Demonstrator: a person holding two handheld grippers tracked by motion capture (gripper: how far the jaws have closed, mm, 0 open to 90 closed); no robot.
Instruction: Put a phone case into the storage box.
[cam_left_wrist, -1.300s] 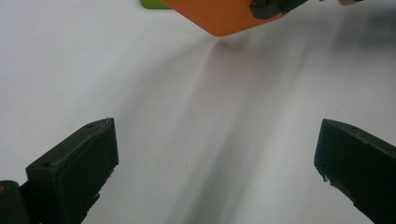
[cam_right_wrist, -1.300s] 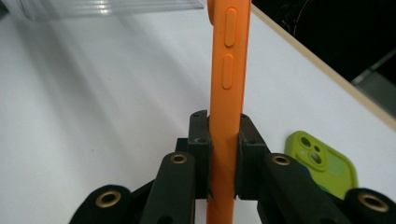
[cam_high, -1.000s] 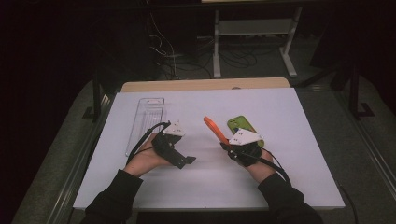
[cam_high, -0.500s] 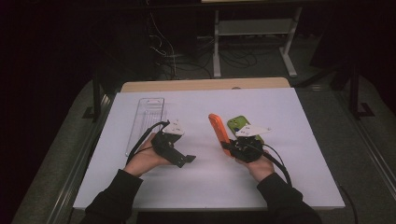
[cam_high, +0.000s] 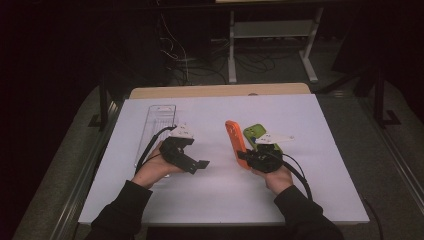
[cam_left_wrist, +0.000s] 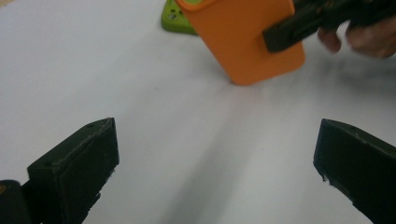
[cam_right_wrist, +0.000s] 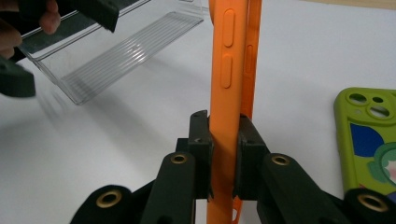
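Observation:
My right gripper is shut on an orange phone case, holding it on edge just above the white table sheet; its lower corner looks close to the sheet. The same orange case fills the top of the left gripper view. A green phone case lies flat just to its right. My left gripper hovers left of centre, open, with nothing between its jaws, pointing toward the orange case.
A clear plastic tray lies on the sheet at the far left, behind the left hand. Beyond the sheet is a wooden table edge, then a dark floor with cables and a metal stand.
The right gripper has turned the orange case up from a slant to standing more upright on its edge. The left hand has barely moved.

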